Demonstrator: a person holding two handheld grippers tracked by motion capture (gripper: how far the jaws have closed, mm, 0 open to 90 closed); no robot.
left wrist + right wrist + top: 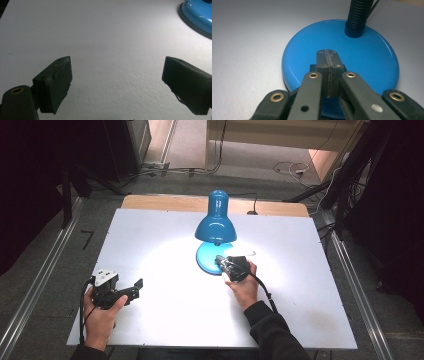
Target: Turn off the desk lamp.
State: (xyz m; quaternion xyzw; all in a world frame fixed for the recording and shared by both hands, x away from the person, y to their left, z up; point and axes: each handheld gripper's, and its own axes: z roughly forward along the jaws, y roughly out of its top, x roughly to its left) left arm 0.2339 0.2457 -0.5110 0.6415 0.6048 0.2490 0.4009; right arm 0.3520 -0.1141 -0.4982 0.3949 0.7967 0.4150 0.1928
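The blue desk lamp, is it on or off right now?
On. The lamp throws a bright pool of light on the white table beneath its shade.

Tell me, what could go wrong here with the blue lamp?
The right gripper, jaws shut, sits on the dark switch on the lamp's base. A hard or off-centre push might slide the lamp across the smooth table, or slip off the switch and scrape the base. The left gripper waits open and well away from the base, so nothing steadies the lamp. The cord runs off the table's far edge, and a sliding lamp might tug it.
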